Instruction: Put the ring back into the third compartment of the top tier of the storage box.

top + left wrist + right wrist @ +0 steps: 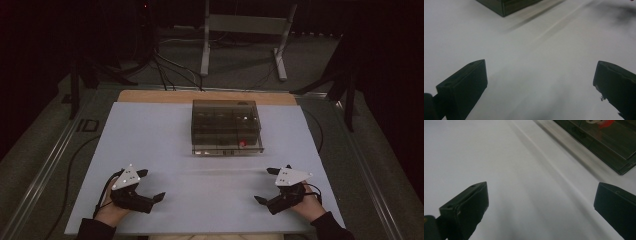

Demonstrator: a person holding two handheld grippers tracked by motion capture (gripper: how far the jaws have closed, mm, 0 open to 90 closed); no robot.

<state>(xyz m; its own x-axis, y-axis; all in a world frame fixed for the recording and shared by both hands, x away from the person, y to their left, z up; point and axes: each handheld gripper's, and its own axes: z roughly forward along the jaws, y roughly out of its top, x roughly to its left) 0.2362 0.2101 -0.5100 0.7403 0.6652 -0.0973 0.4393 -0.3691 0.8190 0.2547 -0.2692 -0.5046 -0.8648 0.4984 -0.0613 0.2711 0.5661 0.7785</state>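
- We found a white sheet [210, 200] covering most of the table, with a strip of bare wooden tabletop [150, 96] showing along its far edge
- We noted a dark, see-through compartment box [226, 126] standing on the far middle of the sheet, divided inside into small cells
- We observed a small red item [242, 143] in a near-right cell of that box; what it was we could not tell. The right gripper view showed the same red item [606, 123] with something white touching it, under the clear lid
- We recorded the left gripper [151, 185] at the near left of the sheet, held in the person's left hand [107, 207], its jaws spread wide and holding nothing
- In the left gripper view the left gripper [540, 82] showed bare sheet between the jaws, and one corner of the box [504, 7] at the top edge, well apart from the jaw tips
- We recorded the right gripper [266, 186] at the near right of the sheet, held in the person's right hand [307, 205], jaws likewise spread wide and holding nothing
- In the right gripper view the right gripper [541, 202] also had only bare sheet between the jaws, with the box [599, 145] at the upper right of the frame
- Both grippers carried a grey three-cornered plate on top and pointed inward toward the middle of the sheet, well apart from each other and from the box
- We noted dark sleeves at the near edge and a grey metal frame [245, 30] on the floor beyond the table
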